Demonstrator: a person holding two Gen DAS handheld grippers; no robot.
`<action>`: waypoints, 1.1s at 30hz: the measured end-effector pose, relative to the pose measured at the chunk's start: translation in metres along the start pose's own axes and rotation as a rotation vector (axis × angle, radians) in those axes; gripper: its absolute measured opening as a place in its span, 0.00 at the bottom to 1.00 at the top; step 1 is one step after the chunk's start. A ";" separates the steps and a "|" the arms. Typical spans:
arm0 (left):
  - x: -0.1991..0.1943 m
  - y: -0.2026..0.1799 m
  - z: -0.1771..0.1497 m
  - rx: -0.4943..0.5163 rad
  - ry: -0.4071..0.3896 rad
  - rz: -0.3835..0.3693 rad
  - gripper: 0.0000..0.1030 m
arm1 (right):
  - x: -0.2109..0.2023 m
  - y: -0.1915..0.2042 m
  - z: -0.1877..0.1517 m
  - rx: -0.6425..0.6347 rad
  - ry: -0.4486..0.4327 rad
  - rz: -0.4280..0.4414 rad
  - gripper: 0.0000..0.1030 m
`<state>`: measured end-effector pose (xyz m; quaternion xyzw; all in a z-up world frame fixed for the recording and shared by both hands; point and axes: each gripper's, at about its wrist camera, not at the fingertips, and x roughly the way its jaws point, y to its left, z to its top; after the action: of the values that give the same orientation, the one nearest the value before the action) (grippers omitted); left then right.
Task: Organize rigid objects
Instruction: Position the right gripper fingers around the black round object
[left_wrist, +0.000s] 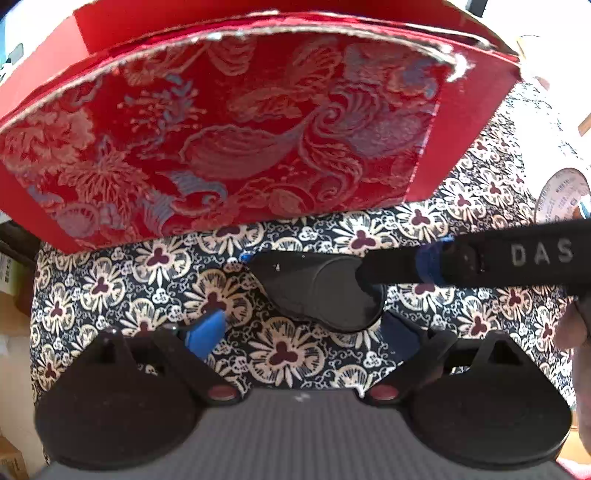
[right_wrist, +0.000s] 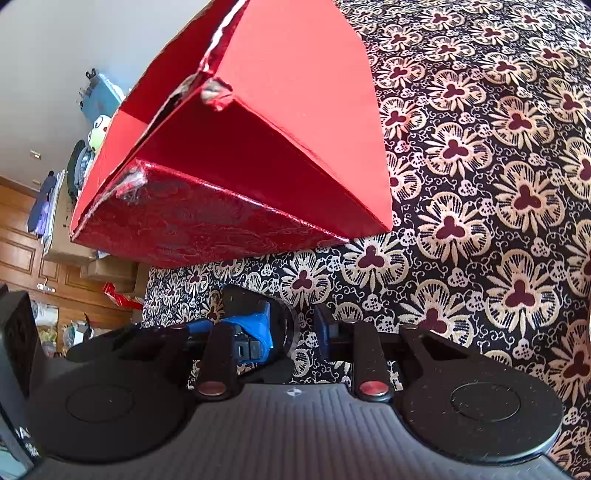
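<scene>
Your left gripper (left_wrist: 303, 338) is hanging low over the cloth (left_wrist: 110, 288) with its 2 blue-tipped fingers (left_wrist: 207, 332) standing wide apart and gripping nothing. Just ahead of them, a black oval piece (left_wrist: 321, 291) is lying flat on the cloth, in front of the red box (left_wrist: 221, 122).

Your right gripper (right_wrist: 293, 332) is reaching in from the right, and its 2 fingers are sitting on either side of that black piece (right_wrist: 255, 302). You cannot tell from either view whether they are pressing on it or only straddling it.

Behind the piece, the red box is resting on the cloth with its brocade face turned toward your left camera. In the right view the box (right_wrist: 295, 122) is showing plain red sides and torn corners. The flowered cloth (right_wrist: 480, 184) is spreading out under everything. At the right edge of the left view, part of your hand (left_wrist: 572, 328) is showing.
</scene>
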<state>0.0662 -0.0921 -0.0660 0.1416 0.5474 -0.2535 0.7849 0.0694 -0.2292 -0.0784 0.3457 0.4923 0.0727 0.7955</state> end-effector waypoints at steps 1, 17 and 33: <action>0.001 -0.001 0.002 -0.002 0.000 0.005 0.91 | 0.000 0.000 0.000 0.000 0.001 0.002 0.07; 0.005 -0.004 -0.002 -0.030 -0.008 0.048 0.91 | 0.005 0.005 0.003 -0.010 0.037 -0.007 0.08; 0.005 0.003 -0.003 -0.088 0.002 0.086 0.91 | 0.013 0.008 0.003 0.010 0.054 0.002 0.07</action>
<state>0.0672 -0.0899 -0.0722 0.1306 0.5524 -0.1950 0.7999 0.0803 -0.2183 -0.0823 0.3483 0.5134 0.0804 0.7801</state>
